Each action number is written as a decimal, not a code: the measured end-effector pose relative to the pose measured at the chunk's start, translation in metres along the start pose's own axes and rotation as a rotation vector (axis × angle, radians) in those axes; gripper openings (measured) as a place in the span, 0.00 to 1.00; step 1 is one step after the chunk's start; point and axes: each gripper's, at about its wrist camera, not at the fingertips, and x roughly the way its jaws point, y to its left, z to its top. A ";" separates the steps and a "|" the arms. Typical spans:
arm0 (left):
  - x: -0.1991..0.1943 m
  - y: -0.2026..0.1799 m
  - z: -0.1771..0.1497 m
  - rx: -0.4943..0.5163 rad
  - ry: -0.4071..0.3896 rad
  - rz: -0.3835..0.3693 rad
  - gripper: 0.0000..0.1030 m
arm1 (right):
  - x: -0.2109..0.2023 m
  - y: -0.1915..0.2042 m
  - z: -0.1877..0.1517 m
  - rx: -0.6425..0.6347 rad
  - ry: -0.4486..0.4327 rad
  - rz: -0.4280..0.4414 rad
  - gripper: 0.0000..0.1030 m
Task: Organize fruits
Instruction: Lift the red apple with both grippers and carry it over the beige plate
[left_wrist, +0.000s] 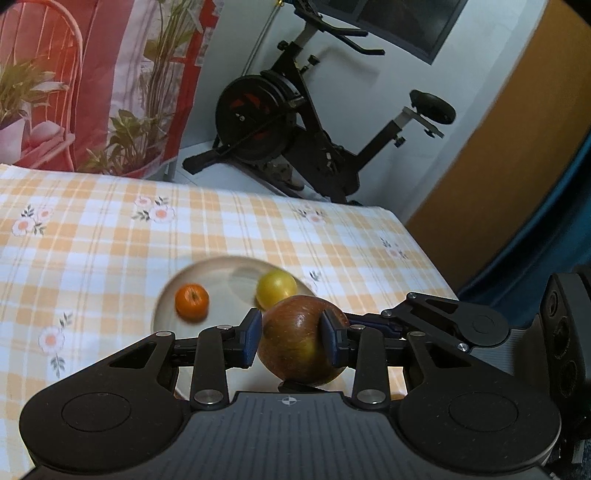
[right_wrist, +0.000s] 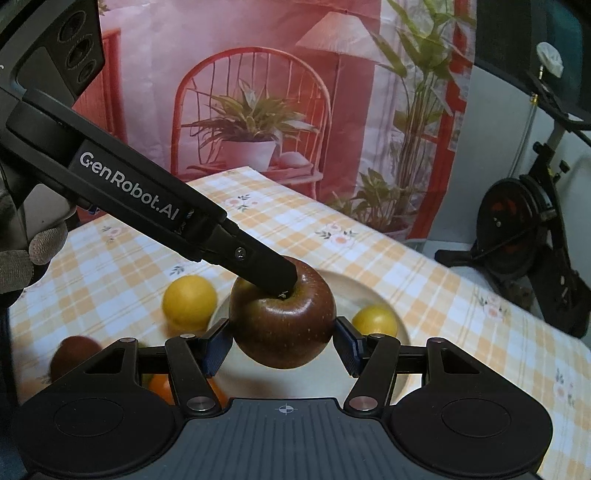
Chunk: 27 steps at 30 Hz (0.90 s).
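Observation:
A red-green apple (left_wrist: 299, 343) hangs above the white plate (left_wrist: 207, 269). My left gripper (left_wrist: 291, 339) is shut on it with its blue pads. In the right wrist view the same apple (right_wrist: 280, 332) sits between the pads of my right gripper (right_wrist: 282, 345), which press on its two sides. A finger (right_wrist: 266, 269) of the left gripper lies across the apple's stem dimple. On the plate are an orange mandarin (left_wrist: 192, 301) and a yellow fruit (left_wrist: 277, 288).
Left of the plate (right_wrist: 369, 291) on the checked tablecloth (right_wrist: 461, 295) lie a second yellow fruit (right_wrist: 190, 299), a dark red fruit (right_wrist: 75, 354) and an orange one (right_wrist: 162, 387). A gloved hand (right_wrist: 29, 254) is at the left. An exercise bike (left_wrist: 295, 122) stands beyond the table.

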 end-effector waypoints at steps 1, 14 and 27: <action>0.003 0.002 0.004 -0.001 -0.003 0.005 0.36 | 0.004 -0.002 0.003 -0.004 0.002 0.000 0.54; 0.046 0.035 0.045 -0.043 0.004 0.056 0.34 | 0.072 -0.038 0.033 -0.057 0.034 0.003 0.54; 0.081 0.050 0.045 -0.076 0.062 0.083 0.34 | 0.111 -0.052 0.019 -0.055 0.094 0.009 0.54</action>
